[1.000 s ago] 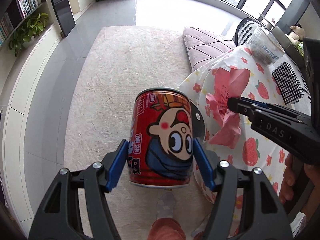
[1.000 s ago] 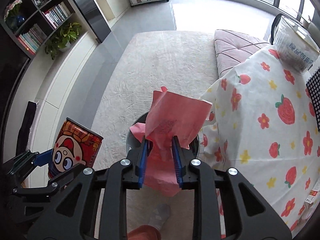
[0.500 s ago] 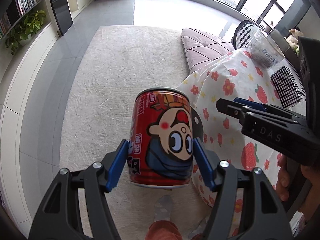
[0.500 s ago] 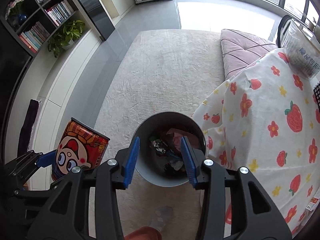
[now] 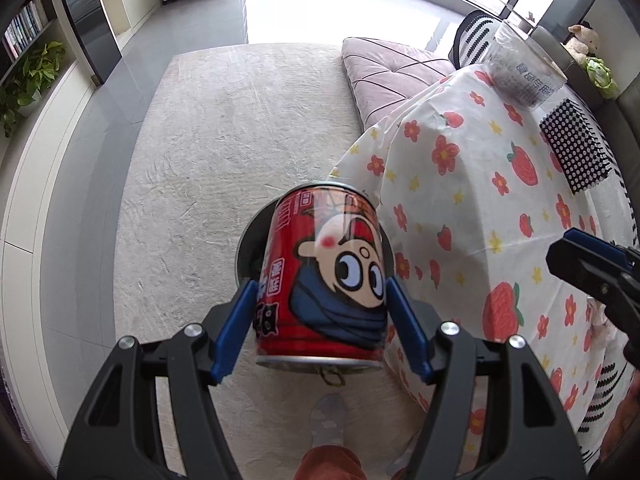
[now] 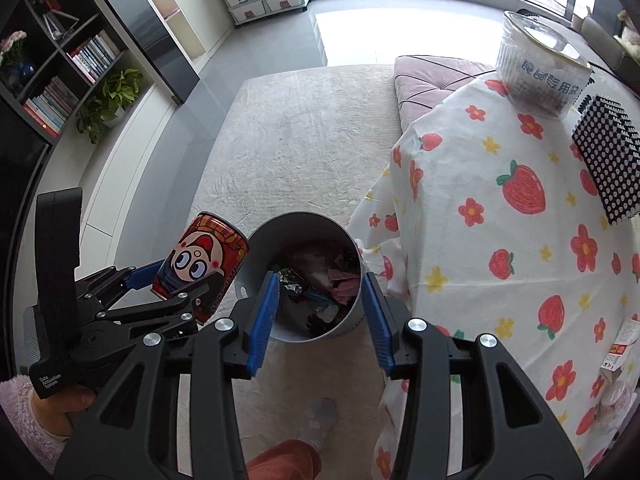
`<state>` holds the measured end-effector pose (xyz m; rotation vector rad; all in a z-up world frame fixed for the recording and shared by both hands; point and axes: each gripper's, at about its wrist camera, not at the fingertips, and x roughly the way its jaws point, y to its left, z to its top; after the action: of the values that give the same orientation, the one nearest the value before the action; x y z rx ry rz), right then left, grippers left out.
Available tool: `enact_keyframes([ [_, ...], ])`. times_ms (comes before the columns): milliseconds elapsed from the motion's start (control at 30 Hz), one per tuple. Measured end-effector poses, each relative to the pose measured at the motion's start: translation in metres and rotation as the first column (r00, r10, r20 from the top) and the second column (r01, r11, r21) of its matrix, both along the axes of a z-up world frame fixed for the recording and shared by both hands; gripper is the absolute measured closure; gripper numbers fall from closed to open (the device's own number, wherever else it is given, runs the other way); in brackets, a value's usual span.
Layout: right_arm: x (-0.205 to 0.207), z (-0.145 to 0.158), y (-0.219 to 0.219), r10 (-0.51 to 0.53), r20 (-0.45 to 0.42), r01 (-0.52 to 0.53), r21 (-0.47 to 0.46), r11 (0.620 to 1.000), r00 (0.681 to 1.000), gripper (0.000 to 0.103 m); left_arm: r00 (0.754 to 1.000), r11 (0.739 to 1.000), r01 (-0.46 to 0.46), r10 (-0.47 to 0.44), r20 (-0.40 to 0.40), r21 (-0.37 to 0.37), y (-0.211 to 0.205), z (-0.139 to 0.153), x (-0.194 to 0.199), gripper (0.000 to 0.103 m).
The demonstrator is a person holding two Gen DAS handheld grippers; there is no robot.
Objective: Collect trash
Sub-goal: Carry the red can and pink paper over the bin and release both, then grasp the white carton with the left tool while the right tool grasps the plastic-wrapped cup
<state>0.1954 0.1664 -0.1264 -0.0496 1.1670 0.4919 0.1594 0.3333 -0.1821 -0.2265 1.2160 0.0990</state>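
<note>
1. Right now the left gripper [image 5: 322, 320] is clamped on a red drink can [image 5: 326, 276] printed with a cartoon face, one blue pad pressed to each side of it.
2. From the right wrist view the same red drink can [image 6: 202, 266] is tilted and held in the air just left of the grey bin [image 6: 262, 240], close to its rim but not over the opening.
3. From the left wrist view the grey bin [image 5: 250, 248] sits mostly hidden behind the can, only a dark curve of its rim showing.
4. Meanwhile the right gripper [image 6: 320, 312] stands with its jaws apart and nothing between them; through the gap you look straight down into the bin.
5. Inside the bin lies a jumble of trash [image 6: 320, 280]: crumpled wrappers, some pink paper, something shiny.
6. The bin stands on a pale carpet [image 6: 304, 140], right beside the hanging edge of a tablecloth [image 6: 500, 240] patterned with strawberries and flowers.
7. On the table farther back are a clear plastic tub [image 6: 540, 76] with printed lettering and a black box with white dots [image 6: 608, 164].
8. A hand [image 6: 68, 400] in a fluffy pink sleeve grips the left tool's handle, and a grey-socked foot [image 6: 320, 420] shows on the carpet below.
</note>
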Motion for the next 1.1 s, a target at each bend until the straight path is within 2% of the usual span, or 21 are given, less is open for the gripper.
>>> enact_keyframes([
  [100,-0.004,0.002,-0.016,-0.02,0.005,0.02,-0.005,1.0,1.0,0.062,1.0,0.999,0.023,-0.023,-0.001,0.042,-0.012,-0.002,0.009,0.036],
  [267,-0.013,0.006,-0.051,-0.071,0.02,0.071,-0.014,0.997,0.997,0.062,0.999,0.997,0.047,-0.047,0.006,0.059,-0.032,0.003,0.019,0.036],
  [367,-0.018,0.008,-0.081,-0.124,0.026,0.125,-0.018,0.992,0.992,0.062,0.997,0.995,0.079,-0.08,0.012,0.064,-0.054,0.01,0.023,0.036],
  [500,-0.027,0.012,-0.128,-0.205,0.037,0.206,-0.033,0.978,0.978,0.061,0.99,0.989,0.139,-0.141,0.031,0.052,-0.094,0.022,0.022,0.03],
  [767,-0.051,0.031,-0.233,-0.393,0.082,0.397,-0.055,0.916,0.916,0.057,0.956,0.957,0.29,-0.29,0.051,0.022,-0.191,0.043,0.014,0.03],
  [933,-0.07,0.037,-0.292,-0.491,0.098,0.498,-0.063,0.865,0.865,0.057,0.922,0.924,0.381,-0.381,0.069,0.011,-0.252,0.056,0.01,0.03],
  [1100,-0.086,0.037,-0.341,-0.56,0.096,0.566,-0.062,0.822,0.823,0.057,0.882,0.885,0.466,-0.465,0.076,-0.002,-0.311,0.057,0.014,0.029],
])
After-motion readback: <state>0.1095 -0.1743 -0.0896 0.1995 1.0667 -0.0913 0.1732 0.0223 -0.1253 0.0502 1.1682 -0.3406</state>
